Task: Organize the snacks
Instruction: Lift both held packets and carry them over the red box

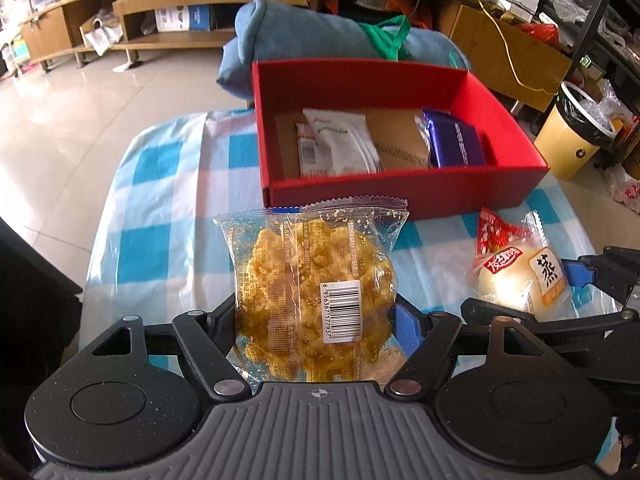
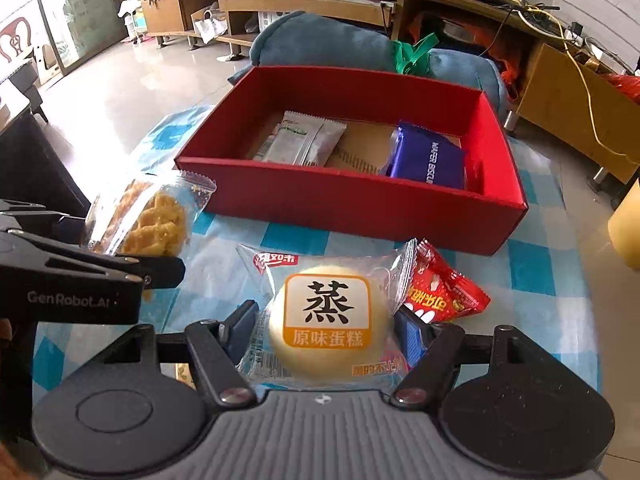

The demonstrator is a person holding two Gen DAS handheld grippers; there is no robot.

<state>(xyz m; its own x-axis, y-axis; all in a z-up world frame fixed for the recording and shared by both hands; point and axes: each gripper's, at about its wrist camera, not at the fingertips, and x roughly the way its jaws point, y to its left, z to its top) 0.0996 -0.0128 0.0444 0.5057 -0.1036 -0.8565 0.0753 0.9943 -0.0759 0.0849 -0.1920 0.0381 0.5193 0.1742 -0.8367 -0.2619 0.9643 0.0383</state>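
My left gripper is shut on a clear packet of yellow fried snack, held above the checked tablecloth in front of the red box. My right gripper is shut on a steamed cake packet, also seen in the left wrist view. A red snack packet lies just right of the cake. The red box holds a white sachet and a purple biscuit pack. The left gripper with the yellow snack shows at the left of the right wrist view.
A blue cushion with a green bag lies behind the box. A yellow waste bin stands at the right of the table. Wooden shelves line the far wall. The blue-and-white checked cloth covers the table.
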